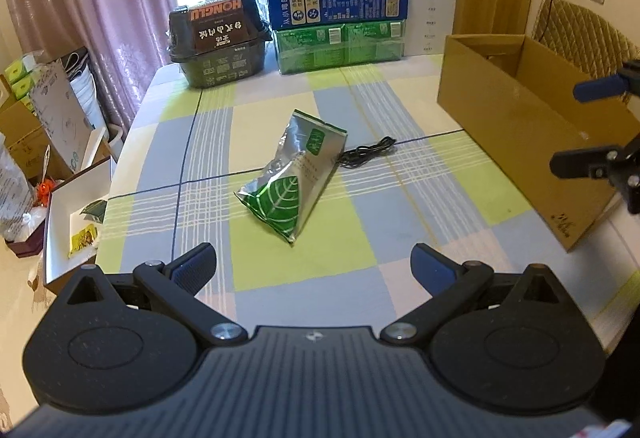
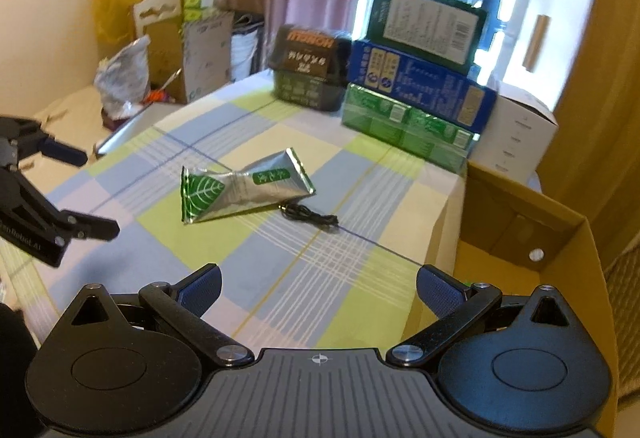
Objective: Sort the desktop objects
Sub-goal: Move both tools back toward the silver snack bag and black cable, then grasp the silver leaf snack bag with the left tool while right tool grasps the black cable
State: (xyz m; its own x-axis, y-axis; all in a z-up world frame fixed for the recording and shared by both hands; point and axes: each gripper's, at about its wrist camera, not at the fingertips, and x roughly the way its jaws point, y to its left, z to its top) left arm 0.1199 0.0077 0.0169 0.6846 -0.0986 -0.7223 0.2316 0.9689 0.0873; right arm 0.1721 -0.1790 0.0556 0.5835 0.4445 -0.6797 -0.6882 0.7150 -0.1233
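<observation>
Both tools (image 1: 314, 264) (image 2: 319, 288) gape; cable (image 1: 366, 152) partly behind pouch (image 1: 294, 174).

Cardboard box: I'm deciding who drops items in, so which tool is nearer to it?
Right. The right tool hangs at the cardboard box rim, one finger over it. The left tool is over the table, the box off to its right.

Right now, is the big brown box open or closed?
Open. The cardboard box has no lid over its top, and the right wrist view looks straight down onto its inside walls and floor.
</observation>
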